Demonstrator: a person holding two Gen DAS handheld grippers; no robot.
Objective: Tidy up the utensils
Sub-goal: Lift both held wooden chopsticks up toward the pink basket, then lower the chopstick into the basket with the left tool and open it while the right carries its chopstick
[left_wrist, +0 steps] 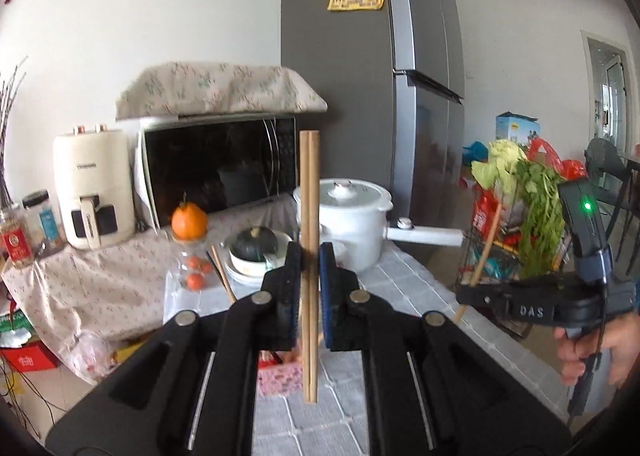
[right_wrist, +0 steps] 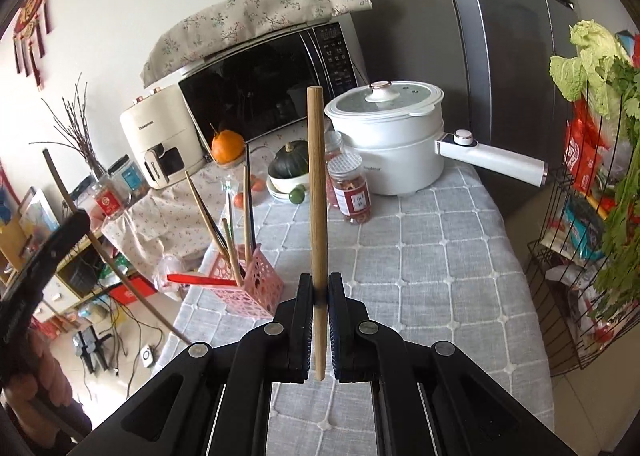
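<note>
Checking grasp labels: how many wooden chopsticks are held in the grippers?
3. A pair of chopsticks stands upright in the left gripper; a single chopstick stands in the right gripper. Others in the pink basket aren't counted.

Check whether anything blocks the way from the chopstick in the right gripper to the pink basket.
Nothing visible does. The right gripper is shut on a wooden chopstick above bare tablecloth; the pink basket lies just to its left. Only the chopsticks already standing in the basket crowd its opening.

Home kitchen: microwave (left_wrist: pixel 218 166); fridge (left_wrist: pixel 360 76) (cluttered table (right_wrist: pixel 420 256))
</note>
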